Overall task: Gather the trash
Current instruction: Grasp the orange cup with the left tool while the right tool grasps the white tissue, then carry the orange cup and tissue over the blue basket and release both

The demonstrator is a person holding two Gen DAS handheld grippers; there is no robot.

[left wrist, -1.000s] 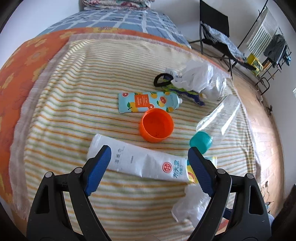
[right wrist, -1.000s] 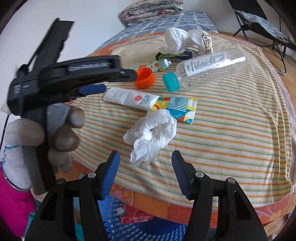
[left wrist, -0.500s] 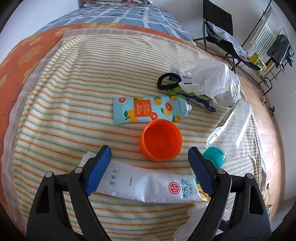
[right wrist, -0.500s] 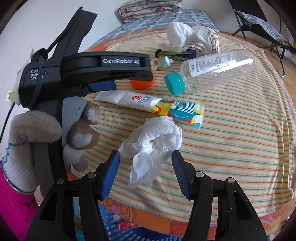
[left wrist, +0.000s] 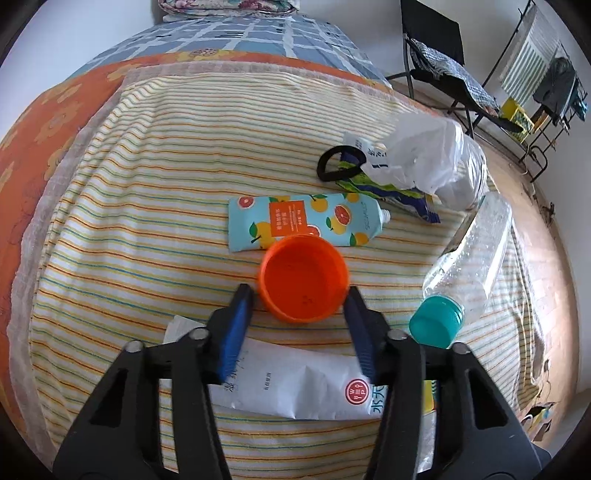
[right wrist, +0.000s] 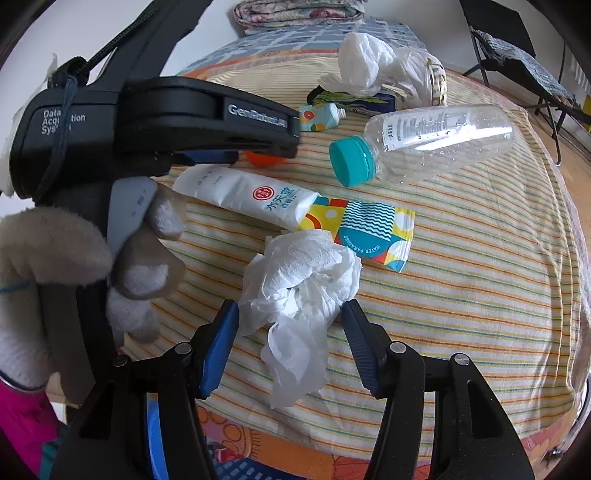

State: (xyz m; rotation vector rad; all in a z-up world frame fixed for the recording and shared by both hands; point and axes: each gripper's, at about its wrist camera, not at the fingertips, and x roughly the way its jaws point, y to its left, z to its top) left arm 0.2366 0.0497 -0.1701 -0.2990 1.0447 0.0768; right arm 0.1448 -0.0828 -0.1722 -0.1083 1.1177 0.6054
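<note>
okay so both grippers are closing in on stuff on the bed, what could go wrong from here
The left gripper straddles the orange cup, open; its fingers reach only the near rim, so closing may squirt the round cup forward onto the fruit-print tube.
The right gripper brackets the crumpled tissue; a soft wad could tear or trail loose.
That tissue overlaps the patterned wrapper, which might get dragged along.

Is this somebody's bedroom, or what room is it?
Probably a bedroom. The trash lies on a bed with a striped sheet, folded bedding sits at the far end, and a folding chair and a clothes rack stand nearby.
</note>
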